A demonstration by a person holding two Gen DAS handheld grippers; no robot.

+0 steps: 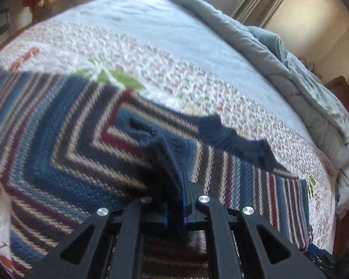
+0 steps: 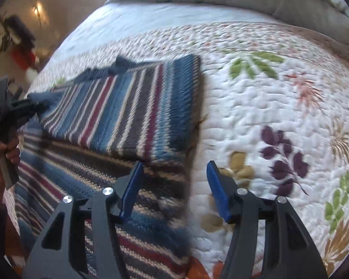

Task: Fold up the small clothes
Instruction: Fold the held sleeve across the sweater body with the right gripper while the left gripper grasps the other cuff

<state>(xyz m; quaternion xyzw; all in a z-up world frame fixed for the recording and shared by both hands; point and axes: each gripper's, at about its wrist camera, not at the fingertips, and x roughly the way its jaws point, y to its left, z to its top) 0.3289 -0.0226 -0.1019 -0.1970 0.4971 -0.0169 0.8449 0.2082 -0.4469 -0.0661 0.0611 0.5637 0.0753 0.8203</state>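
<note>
Jaws of left gripper (image 1: 174, 179) clamp the folded edge of the striped blue-red knit garment (image 2: 128, 107), lifted over the floral quilted bed (image 2: 279, 107); right gripper (image 2: 174, 186) jaws spread, holding nothing, near garment's right edge.

The striped blue, maroon and cream knitted garment (image 2: 132, 107) is coarse wool-like cloth with a ribbed, matt surface. The white floral quilted bedspread (image 2: 256, 116) is puckered, stitched cotton-like fabric, matt. The grey padded comforter (image 1: 279, 69) is smooth, soft cloth. The right gripper (image 2: 174, 183) has matt black plastic arms, blue matt pads and shiny metal pivot screws. The left gripper (image 1: 182, 186) matches.
</note>
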